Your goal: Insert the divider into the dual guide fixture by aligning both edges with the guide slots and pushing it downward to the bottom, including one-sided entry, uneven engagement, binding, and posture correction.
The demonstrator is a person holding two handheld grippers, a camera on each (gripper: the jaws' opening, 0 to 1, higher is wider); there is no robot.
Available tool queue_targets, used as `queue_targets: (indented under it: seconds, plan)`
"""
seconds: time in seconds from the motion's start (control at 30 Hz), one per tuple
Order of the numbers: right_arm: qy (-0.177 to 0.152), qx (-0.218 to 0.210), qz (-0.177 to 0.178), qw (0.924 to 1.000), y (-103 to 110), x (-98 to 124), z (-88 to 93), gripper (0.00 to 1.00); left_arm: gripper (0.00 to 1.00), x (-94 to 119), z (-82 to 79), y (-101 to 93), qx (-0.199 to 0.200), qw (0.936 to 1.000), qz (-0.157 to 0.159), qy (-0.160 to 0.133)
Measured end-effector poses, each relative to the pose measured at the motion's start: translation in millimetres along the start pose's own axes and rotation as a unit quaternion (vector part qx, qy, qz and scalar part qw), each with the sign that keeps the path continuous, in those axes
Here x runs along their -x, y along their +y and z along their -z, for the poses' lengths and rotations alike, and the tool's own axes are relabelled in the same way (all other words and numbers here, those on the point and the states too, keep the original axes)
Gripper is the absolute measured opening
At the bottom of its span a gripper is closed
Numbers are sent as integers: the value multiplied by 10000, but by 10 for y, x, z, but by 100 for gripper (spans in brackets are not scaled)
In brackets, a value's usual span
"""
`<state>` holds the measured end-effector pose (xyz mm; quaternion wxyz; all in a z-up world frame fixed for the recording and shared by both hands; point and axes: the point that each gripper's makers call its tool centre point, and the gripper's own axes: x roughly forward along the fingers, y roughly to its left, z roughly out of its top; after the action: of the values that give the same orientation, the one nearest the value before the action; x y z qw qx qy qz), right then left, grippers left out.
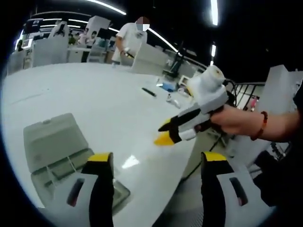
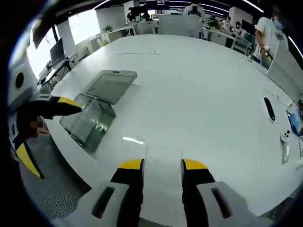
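Reaching for the fixture falls to your left gripper: the clear plastic box lies at its 9 o'clock, just beside the left jaw, lid flipped open toward 11. Its jaws stand wide apart, holding nothing. Your right gripper sits well apart over the white table, jaws parted narrowly and empty, with the box off at 10 o'clock. You cannot make out the divider or its slots.
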<state>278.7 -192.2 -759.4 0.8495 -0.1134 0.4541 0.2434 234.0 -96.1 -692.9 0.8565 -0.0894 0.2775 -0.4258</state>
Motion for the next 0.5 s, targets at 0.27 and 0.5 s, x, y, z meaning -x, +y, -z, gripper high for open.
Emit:
queue_targets:
  seconds: [0.27, 0.5]
  plan:
    - [-340, 111, -157, 9992, 159, 65, -153, 27, 65, 20, -94, 68, 257, 9993, -38, -252]
    - [-481, 179, -264, 9983, 294, 76, -245, 27, 61, 111, -166, 221, 501, 9972, -260, -484]
